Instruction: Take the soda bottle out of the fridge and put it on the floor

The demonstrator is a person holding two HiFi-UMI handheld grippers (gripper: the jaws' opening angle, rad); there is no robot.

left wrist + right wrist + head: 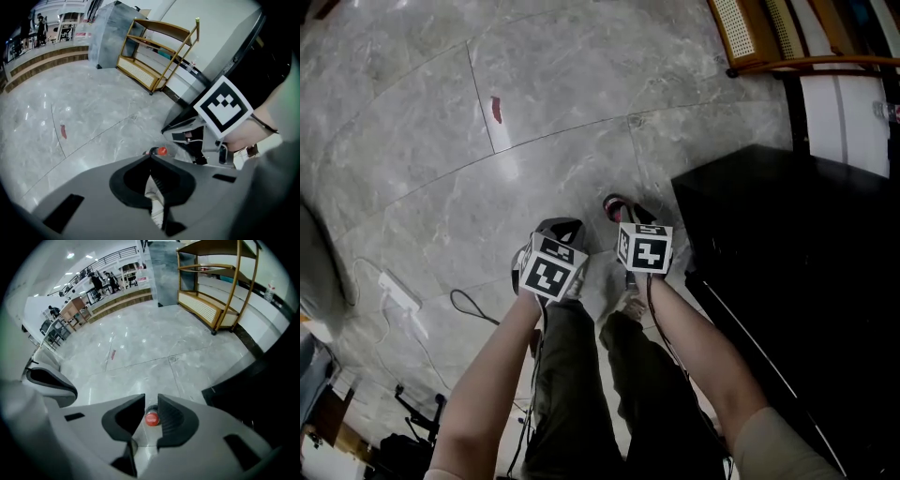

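Standing upright on the grey floor (534,112) just beside the black fridge (787,281), the soda bottle (151,418) shows its red cap through the narrow gap of the right gripper (151,401), whose jaws hang slightly parted above it, pinching nothing. The left gripper (151,160), farther from the fridge, has its jaws pressed together, empty.

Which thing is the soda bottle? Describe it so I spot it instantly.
Start at the black fridge on the head view's right. On the grey floor beside its corner stands the soda bottle, dark with a red cap; the only other red thing is a flat smear farther off.
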